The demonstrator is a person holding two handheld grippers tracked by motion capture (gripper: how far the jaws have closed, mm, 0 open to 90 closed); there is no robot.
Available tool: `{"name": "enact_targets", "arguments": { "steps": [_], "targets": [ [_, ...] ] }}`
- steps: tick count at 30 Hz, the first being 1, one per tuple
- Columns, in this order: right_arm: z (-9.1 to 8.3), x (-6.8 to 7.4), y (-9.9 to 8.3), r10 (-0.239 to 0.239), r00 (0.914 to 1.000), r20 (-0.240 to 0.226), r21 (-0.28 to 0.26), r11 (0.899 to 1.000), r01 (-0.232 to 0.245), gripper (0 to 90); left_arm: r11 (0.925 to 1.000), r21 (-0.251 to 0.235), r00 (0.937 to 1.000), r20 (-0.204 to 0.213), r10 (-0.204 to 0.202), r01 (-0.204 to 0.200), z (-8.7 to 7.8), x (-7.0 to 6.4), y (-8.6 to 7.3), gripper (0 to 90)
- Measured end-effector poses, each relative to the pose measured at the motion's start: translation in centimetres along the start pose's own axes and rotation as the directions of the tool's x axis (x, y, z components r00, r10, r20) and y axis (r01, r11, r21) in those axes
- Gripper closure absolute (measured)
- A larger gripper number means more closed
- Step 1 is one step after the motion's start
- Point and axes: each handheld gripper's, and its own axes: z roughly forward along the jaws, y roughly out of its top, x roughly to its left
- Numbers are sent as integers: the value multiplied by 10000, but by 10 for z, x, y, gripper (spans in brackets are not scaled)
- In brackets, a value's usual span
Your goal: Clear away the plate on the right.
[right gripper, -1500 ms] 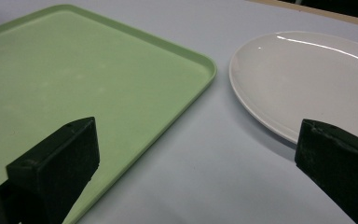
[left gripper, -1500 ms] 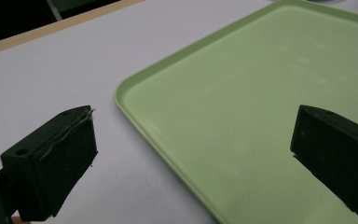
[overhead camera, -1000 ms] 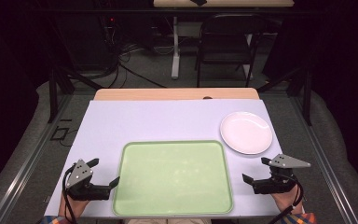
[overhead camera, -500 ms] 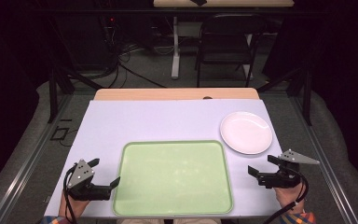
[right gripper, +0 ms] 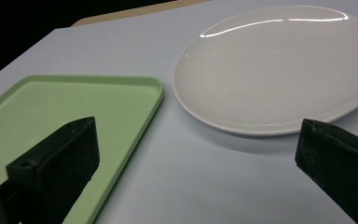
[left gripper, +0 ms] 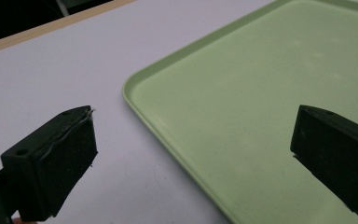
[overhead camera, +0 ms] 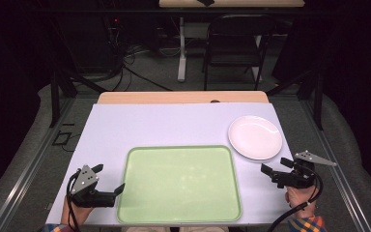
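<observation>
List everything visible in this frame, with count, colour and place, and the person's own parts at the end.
tray: one, light green, empty, near-centre of the table
plate: one, white, empty, beyond the tray's right corner, apart from it
table: one, pale lilac top with a wooden far edge
folding chair: one, black, beyond the table
left hand-held gripper: one, black, open, left of the tray
right hand-held gripper: one, black, open, just near side of the plate

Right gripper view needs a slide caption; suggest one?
Open right gripper faces a white plate beside a green tray.
</observation>
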Motion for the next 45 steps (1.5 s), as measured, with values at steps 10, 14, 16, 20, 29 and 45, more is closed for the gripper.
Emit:
{"name": "enact_targets", "arguments": {
  "steps": [10,14,16,20,29,45],
  "targets": [
    [9,-15,6,1197,9922,344,72,9928,-1200,0,10000,87,10000,-60,-36,37,1,3,-1,0],
    [12,-20,8,1413,9892,397,85,9899,-1417,0,9999,113,10000,-50,-19,20,1,3,-1,0],
    [14,-21,9,1590,9866,353,129,9871,-1596,0,9999,131,10000,-66,-1,2,1,3,-1,0],
    [16,-22,11,1725,9843,363,94,9849,-1730,0,9999,135,10000,-78,-19,20,1,3,-1,0],
    [24,-31,13,2352,9706,512,83,9717,-2359,0,9999,131,10000,-79,26,-25,1,2,-1,0],
    [36,-50,12,3986,9124,928,-326,9171,-3973,156,9997,221,10000,-90,43,-41,2,3,-1,0]
  ]
}}
